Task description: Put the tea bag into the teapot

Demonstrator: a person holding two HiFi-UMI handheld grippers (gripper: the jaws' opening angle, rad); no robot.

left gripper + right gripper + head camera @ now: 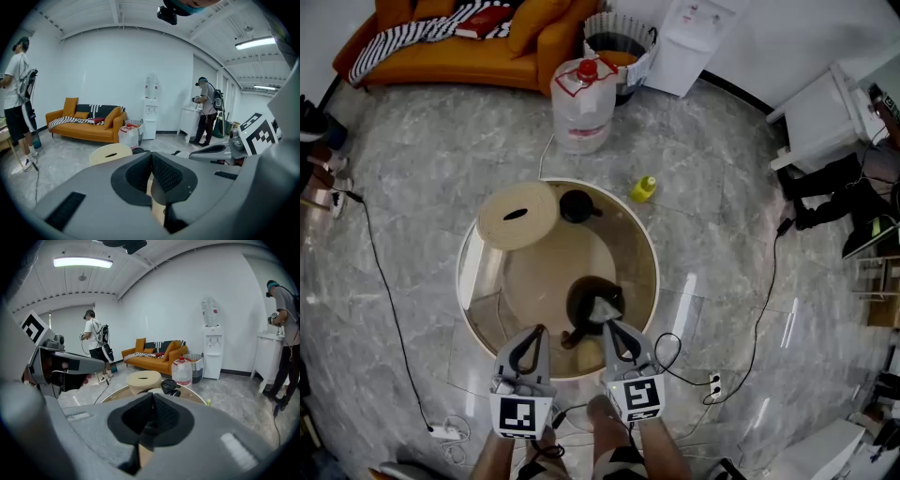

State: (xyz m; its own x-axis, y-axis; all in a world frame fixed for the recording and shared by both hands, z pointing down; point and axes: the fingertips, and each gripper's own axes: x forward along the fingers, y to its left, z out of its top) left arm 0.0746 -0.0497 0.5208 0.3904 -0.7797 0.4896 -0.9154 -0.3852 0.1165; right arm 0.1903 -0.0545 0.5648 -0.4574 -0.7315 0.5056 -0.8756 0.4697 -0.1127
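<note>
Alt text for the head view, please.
From above, the right hand-held gripper, jaws shut, holds what looks like a pale tea bag over a dark teapot on a round glass table. The left hand-held gripper hovers beside it, shut and empty.

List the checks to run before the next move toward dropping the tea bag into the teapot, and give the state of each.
1. Right gripper over the teapot: ok; in the head view its tips sit above the pot.
2. Right gripper shut: ok; its jaws are together.
3. Tea bag in that grip: cannot tell; only a pale patch shows at the tips.
4. Pot mouth open: cannot tell; the tips cover it. A black lid-like piece lies apart on the glass table.
5. Left gripper out of the way: ok; it is shut, with nothing between its jaws, beside the pot.
</note>
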